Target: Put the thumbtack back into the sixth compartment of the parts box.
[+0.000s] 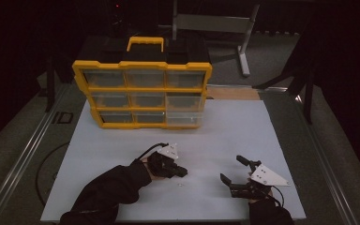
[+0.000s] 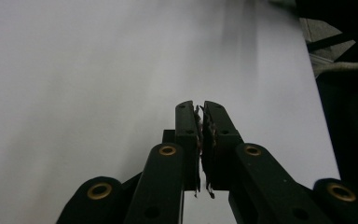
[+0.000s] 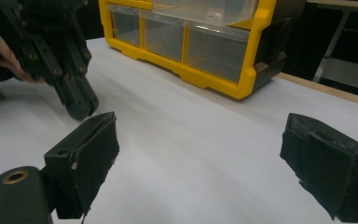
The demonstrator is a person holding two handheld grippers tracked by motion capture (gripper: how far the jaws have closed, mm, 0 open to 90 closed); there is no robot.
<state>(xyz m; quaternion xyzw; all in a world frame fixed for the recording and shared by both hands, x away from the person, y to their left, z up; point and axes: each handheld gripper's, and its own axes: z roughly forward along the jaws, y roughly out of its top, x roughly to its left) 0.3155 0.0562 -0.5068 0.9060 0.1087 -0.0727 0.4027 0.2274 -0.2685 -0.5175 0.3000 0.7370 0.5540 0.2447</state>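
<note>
Both grippers low over white table sheet, yellow drawer organiser at the back.

L gripper [image 1: 183,172], black two-jaw w/ grey three-cornered plate, sits near the table middle in the high view; jaws pressed together, nothing clearly between them. A tiny pale speck [image 1: 180,184] lies on the white table sheet [image 1: 243,131] just below its tip, too small to identify. R gripper [image 1: 232,171], same build, is at lower right w/ jaws spread wide, nothing between. Yellow-framed plastic organiser [image 1: 142,93] w/ clear drawers & yellow carry handle stands upright at the sheet's far edge, well apart from both grippers.
</note>
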